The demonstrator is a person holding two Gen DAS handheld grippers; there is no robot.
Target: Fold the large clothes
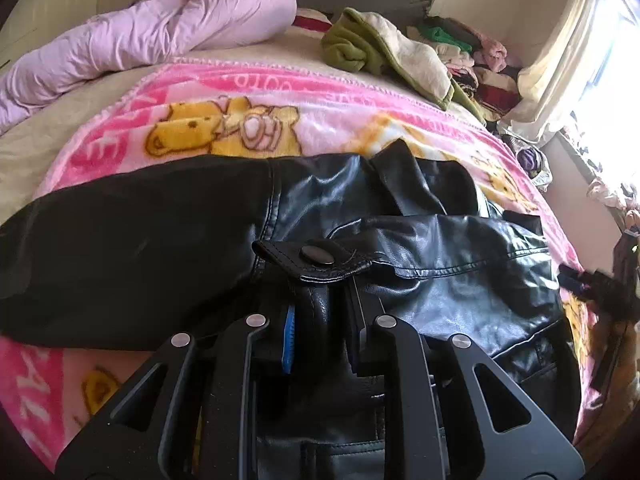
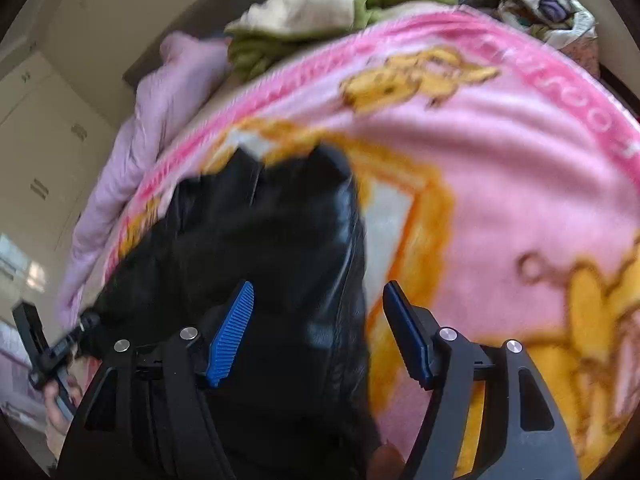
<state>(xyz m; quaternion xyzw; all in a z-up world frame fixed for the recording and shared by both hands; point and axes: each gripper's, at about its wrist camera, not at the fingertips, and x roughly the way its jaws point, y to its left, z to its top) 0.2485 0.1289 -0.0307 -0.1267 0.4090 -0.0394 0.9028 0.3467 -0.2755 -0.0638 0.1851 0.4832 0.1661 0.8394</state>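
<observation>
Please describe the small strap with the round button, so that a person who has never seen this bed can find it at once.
On the pink cartoon blanket lies a black leather jacket. Near the jacket's front edge, just beyond the left gripper, which pinches the leather, a short stitched strap lies flat. It alone carries a round black snap button.

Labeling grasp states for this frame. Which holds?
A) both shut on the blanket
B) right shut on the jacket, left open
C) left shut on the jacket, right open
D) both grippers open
C: the left gripper has its fingers pinched on a fold of the black leather jacket, while the right gripper is spread wide, with nothing clamped.
</observation>
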